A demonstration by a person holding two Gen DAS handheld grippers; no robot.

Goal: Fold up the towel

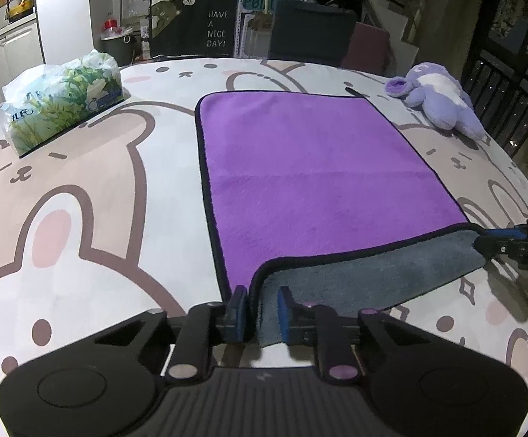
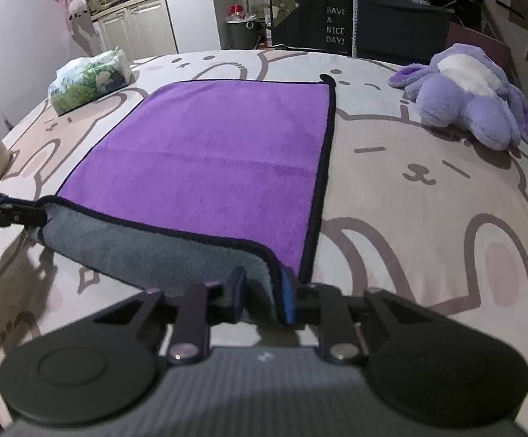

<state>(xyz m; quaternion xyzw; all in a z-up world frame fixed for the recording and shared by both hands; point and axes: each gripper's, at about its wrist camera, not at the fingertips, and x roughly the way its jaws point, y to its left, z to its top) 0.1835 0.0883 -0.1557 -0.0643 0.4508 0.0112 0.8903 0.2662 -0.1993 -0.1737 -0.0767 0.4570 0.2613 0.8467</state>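
1. Currently the purple plush towel with black piping and a grey underside lies spread flat on a surface covered by a cartoon-bear printed cloth, possibly a bed or a desk. Only its near edge is raised and turned over, so the grey side shows.

2. Risk, slipping: each near corner is pinched over very little fabric. If one corner pulls free while the edge is carried toward the far edge, the fold will likely land crooked.

3. Risk, uneven travel: if one hand leads the other, the near edge may land skewed against the far edge.

4. Risk, dragging: pulling low rather than lifting could slide the whole towel across the cloth.

5. Left gripper: the blue-padded fingers stand narrowly apart, clamped on the towel's near left corner.

6. Right gripper: its fingers are likewise nearly together, gripping the near right corner; the fabric passes between them.

7. Outward, a lilac plush bunny toy lies to the right and a green-printed tissue pack to the left, both well apart from the towel.
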